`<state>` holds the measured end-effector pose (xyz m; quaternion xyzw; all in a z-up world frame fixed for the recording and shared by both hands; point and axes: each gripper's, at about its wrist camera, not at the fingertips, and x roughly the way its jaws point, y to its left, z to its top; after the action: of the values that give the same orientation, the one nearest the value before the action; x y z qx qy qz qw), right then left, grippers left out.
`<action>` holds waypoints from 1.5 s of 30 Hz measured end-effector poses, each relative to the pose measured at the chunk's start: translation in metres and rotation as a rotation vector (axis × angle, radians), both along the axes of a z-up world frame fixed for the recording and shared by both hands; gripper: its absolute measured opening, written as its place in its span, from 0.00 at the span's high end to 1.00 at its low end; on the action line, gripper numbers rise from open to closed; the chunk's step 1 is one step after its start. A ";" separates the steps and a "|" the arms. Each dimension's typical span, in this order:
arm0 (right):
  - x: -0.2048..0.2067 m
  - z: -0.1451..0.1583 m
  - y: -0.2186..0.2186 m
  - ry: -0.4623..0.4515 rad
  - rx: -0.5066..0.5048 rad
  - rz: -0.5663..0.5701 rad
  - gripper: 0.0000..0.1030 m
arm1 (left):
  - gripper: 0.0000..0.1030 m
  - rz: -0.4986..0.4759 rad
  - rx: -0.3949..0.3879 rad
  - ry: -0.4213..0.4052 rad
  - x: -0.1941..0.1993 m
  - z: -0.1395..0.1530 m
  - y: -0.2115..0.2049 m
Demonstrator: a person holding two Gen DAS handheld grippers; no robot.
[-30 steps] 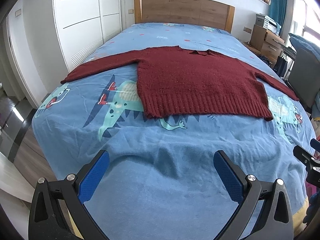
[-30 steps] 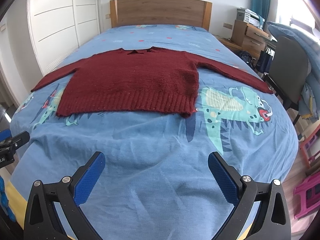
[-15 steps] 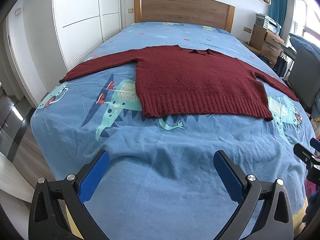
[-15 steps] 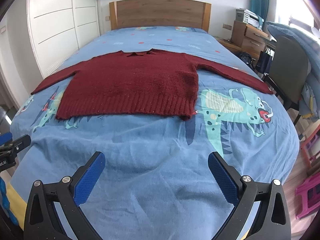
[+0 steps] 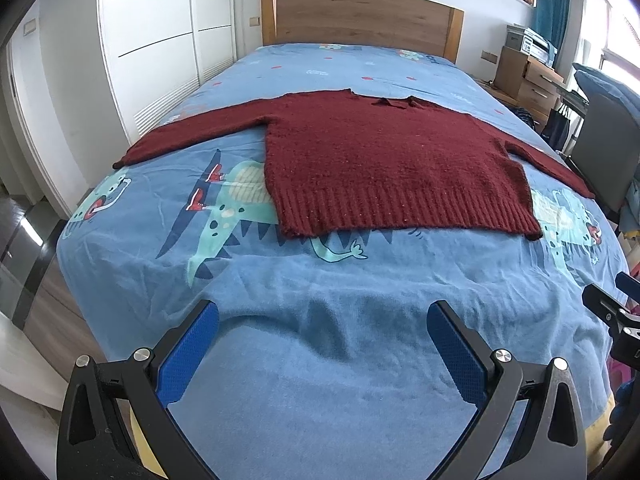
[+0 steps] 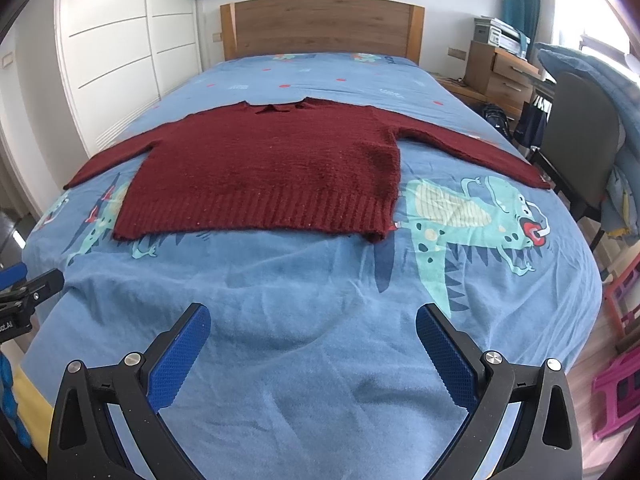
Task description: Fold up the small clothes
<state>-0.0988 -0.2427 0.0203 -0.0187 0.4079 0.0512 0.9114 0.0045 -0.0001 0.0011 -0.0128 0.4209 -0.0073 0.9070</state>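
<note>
A dark red knitted sweater (image 5: pixel 384 164) lies flat on the bed, sleeves spread out to both sides, ribbed hem toward me, collar toward the headboard. It also shows in the right wrist view (image 6: pixel 272 176). My left gripper (image 5: pixel 323 312) is open and empty above the blue bedspread at the foot of the bed, short of the hem. My right gripper (image 6: pixel 313 316) is open and empty at about the same distance from the hem. Each gripper shows at the edge of the other's view.
The bed has a blue dinosaur-print cover (image 5: pixel 320 360) and a wooden headboard (image 5: pixel 360 20). White wardrobe doors (image 5: pixel 152 60) stand on the left. A wooden drawer unit (image 6: pixel 500 72), a dark chair (image 6: pixel 576 152) and a pink stool (image 6: pixel 620 388) stand on the right.
Both grippers have dropped slightly and edged toward the sweater; the hem sits a little lower in both views. The sweater has not moved. Both jaws stay open.
</note>
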 end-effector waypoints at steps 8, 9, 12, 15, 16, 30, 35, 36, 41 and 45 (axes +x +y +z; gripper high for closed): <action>0.000 0.000 0.000 -0.001 -0.001 0.000 0.01 | 0.01 -0.001 0.000 -0.001 0.001 -0.001 0.002; 0.000 -0.001 0.000 0.000 -0.001 0.000 0.01 | 0.01 0.000 -0.001 0.001 0.002 -0.001 0.003; 0.000 -0.001 0.000 0.001 0.001 0.000 0.01 | 0.01 -0.005 0.002 -0.001 0.001 -0.001 0.002; 0.000 -0.001 0.000 0.000 0.000 -0.001 0.01 | 0.01 -0.008 0.003 -0.002 0.001 -0.001 0.001; 0.000 -0.001 0.000 0.000 0.000 0.000 0.01 | 0.01 -0.007 0.004 -0.001 0.001 -0.001 0.001; -0.001 -0.003 -0.002 0.000 0.002 -0.002 0.01 | 0.01 0.000 0.000 0.004 -0.001 -0.002 0.004; -0.001 -0.003 -0.004 -0.002 0.005 -0.007 0.01 | 0.01 -0.007 -0.005 0.024 0.001 -0.004 0.005; -0.001 -0.003 -0.004 -0.003 0.006 -0.008 0.01 | 0.01 -0.009 -0.007 0.031 0.002 -0.005 0.005; 0.000 -0.004 -0.009 0.002 0.014 -0.017 0.01 | 0.01 -0.024 -0.017 0.054 0.005 -0.008 0.004; 0.003 -0.005 -0.014 0.007 0.020 -0.027 0.01 | 0.01 -0.031 -0.030 0.069 0.009 -0.009 0.004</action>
<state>-0.0954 -0.2565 0.0155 -0.0037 0.4110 0.0431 0.9106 0.0133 0.0041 -0.0078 -0.0202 0.4521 -0.0275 0.8913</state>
